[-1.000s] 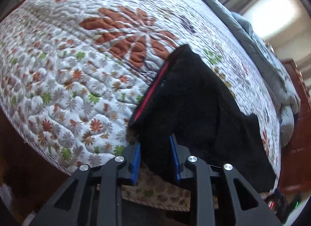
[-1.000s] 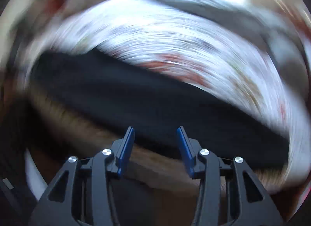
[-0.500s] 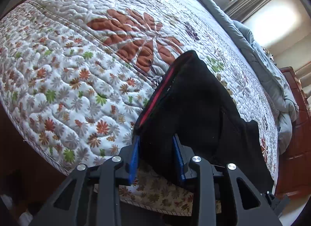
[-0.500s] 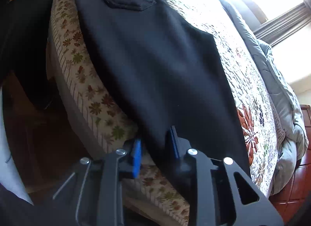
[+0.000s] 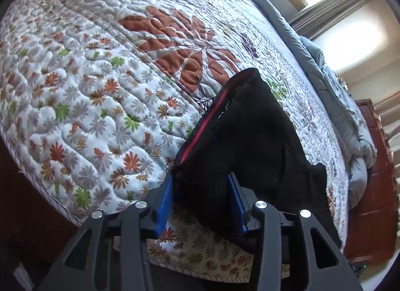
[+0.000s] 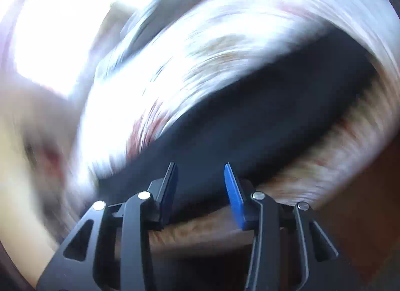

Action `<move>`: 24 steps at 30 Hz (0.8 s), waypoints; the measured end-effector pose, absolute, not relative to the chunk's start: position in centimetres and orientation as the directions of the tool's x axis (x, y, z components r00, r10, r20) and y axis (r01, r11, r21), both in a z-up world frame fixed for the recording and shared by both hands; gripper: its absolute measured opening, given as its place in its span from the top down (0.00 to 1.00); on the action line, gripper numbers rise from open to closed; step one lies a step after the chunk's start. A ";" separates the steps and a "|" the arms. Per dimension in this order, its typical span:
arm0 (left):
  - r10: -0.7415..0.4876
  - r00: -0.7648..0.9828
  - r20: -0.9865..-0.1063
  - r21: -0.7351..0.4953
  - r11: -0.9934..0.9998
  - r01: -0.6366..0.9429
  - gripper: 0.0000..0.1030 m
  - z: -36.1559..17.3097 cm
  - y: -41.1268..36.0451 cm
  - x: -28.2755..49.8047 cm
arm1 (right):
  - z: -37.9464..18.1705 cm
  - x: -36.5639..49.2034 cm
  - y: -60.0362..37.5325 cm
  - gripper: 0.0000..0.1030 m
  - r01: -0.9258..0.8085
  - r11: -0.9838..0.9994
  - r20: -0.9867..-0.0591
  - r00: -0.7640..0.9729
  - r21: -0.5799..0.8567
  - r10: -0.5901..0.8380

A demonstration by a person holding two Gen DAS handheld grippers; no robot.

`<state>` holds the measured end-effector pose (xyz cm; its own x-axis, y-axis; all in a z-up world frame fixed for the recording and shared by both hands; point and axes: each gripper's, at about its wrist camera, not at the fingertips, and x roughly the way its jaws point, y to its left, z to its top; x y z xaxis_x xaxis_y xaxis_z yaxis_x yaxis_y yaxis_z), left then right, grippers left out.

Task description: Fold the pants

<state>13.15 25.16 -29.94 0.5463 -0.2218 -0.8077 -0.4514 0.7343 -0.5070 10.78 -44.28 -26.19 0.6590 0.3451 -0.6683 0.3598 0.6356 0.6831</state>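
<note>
Left wrist view. The left claw (image 5: pixel 201 202) points down at the near edge of a bed (image 5: pixel 82 105) covered by a white quilt with small orange, green and grey flowers and one large rust-coloured flower (image 5: pixel 185 43) toward 12 o'clock. The black pants (image 5: pixel 250 140) lie on the quilt from the centre of the view toward 4 o'clock, draping over the bed's near edge. A band with a red stripe (image 5: pixel 207 125) runs along the pants' edge at about 11 o'clock of the claw. A bunched fold of the black cloth sits between the two blue pads (image 5: pixel 163 206); the jaws are opening, and the cloth fills the gap from pad to pad, so the fold counts as held. A grey-blue blanket (image 5: pixel 332 85) lies heaped along the far side of the bed at 2 o'clock, with reddish wooden furniture (image 5: pixel 375 178) at 3 o'clock and a bright window (image 5: pixel 350 38) above it.

Right wrist view. The picture is heavily smeared by motion. The right claw (image 6: pixel 201 187) shows sharply at 6 o'clock; its jaws stand apart and are opening. The pants (image 6: pixel 262 120) appear as a dark band from the claw toward 2 o'clock across the pale blurred quilt (image 6: pixel 200 48). Dark cloth shows behind the gap, but the pads (image 6: pixel 233 196) do not visibly press on it.
</note>
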 end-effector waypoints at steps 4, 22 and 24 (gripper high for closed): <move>-0.211 0.539 -0.815 -0.494 0.739 -0.458 0.55 -29.9 25.0 13.5 | -29.6 7.8 -49.7 0.62 0.399 0.317 -0.501 0.774 0.861 0.388; -0.149 0.515 -0.844 -0.418 0.786 -0.457 0.58 -29.8 23.8 14.7 | -33.0 9.1 -48.2 0.96 0.467 0.256 -0.531 0.770 0.846 0.353; -0.130 0.514 -0.848 -0.399 0.794 -0.458 0.60 -29.6 23.4 14.8 | -32.8 8.6 -48.0 0.96 0.464 0.275 -0.537 0.772 0.842 0.342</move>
<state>14.78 23.43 -29.65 0.5135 -0.1304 -0.8481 -0.4581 0.7941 -0.3994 8.62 -48.00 -32.76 0.7715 0.3416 -0.5367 0.4642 0.2746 0.8421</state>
